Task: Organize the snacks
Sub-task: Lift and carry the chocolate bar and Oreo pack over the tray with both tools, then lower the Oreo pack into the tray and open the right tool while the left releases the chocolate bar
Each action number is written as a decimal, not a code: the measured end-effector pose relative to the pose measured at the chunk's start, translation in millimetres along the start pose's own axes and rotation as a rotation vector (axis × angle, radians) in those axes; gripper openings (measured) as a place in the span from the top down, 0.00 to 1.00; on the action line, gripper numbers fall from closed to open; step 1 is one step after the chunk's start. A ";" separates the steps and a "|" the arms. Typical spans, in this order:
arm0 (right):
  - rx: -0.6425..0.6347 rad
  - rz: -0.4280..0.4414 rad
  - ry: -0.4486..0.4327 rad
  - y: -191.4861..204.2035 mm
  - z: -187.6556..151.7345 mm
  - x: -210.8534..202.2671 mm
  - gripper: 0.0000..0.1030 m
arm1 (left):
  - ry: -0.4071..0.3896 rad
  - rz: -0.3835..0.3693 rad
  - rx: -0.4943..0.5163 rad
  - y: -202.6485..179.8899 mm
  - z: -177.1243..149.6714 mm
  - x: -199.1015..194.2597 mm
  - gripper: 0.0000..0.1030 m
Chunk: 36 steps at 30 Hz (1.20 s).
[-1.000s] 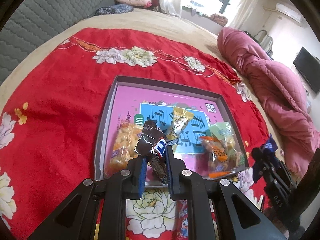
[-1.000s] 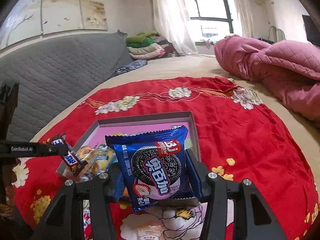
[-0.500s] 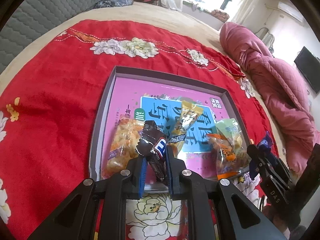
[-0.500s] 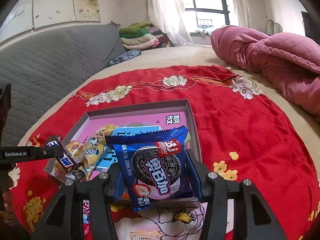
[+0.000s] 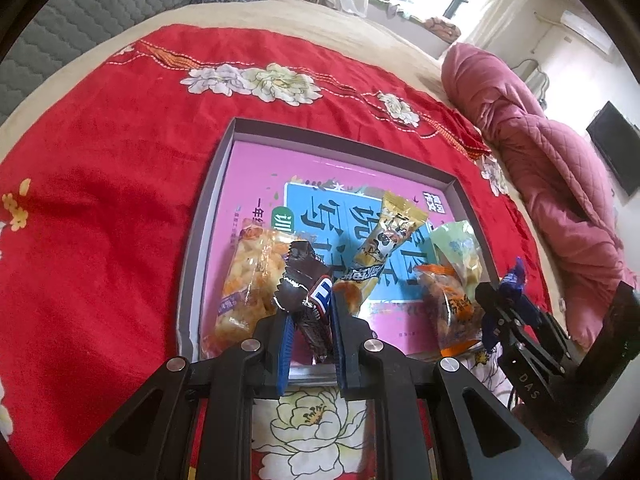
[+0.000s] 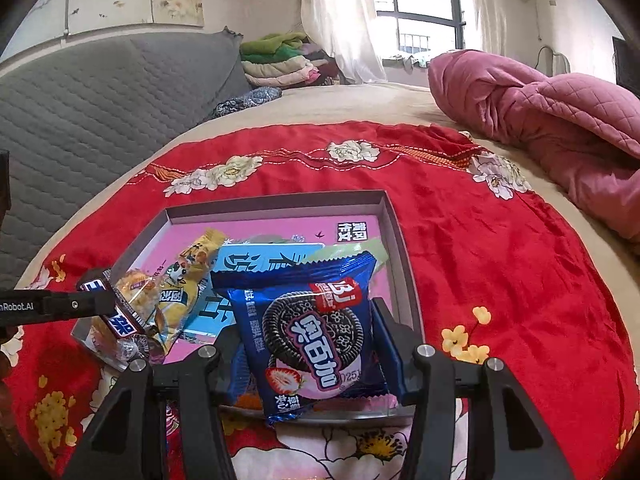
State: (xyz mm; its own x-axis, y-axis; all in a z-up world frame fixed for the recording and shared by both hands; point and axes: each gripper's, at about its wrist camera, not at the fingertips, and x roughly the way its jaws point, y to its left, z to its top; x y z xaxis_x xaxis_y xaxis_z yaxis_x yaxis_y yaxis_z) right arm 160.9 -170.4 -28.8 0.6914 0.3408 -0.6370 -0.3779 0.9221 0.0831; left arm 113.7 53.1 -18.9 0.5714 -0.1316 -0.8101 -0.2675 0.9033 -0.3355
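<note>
Behind cookie packet (image 6: 316,332), green packet (image 6: 352,250) half-hidden

A home bedroom; a bed (image 6: 360,100) under a red flowered blanket (image 6: 500,248) lies ahead of the tongs; pink quilt (image 6: 560,120) to the right; folded clothes (image 6: 280,60) and curtained window (image 6: 420,12) beyond.

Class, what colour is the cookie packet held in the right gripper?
Blue cookie packet, clearest in the right wrist view.

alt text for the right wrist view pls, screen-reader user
The right gripper holds a blue cookie pack over the near end of a grey tray of snacks on a red floral cloth. At left, the left gripper holds a chocolate bar.
</note>
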 end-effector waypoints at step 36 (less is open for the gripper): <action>0.044 0.000 -0.028 -6.4 -5.7 -18.7 0.31 | -0.006 -0.015 -0.039 6.6 4.1 -2.6 0.66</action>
State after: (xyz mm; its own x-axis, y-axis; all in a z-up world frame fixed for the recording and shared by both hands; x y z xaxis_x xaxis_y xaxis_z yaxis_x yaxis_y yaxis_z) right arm 146.9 -183.7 -21.9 0.7084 0.3452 -0.6156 -0.3509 0.9291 0.1172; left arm 113.7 61.1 -17.0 0.5803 -0.1420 -0.8020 -0.2890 0.8847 -0.3658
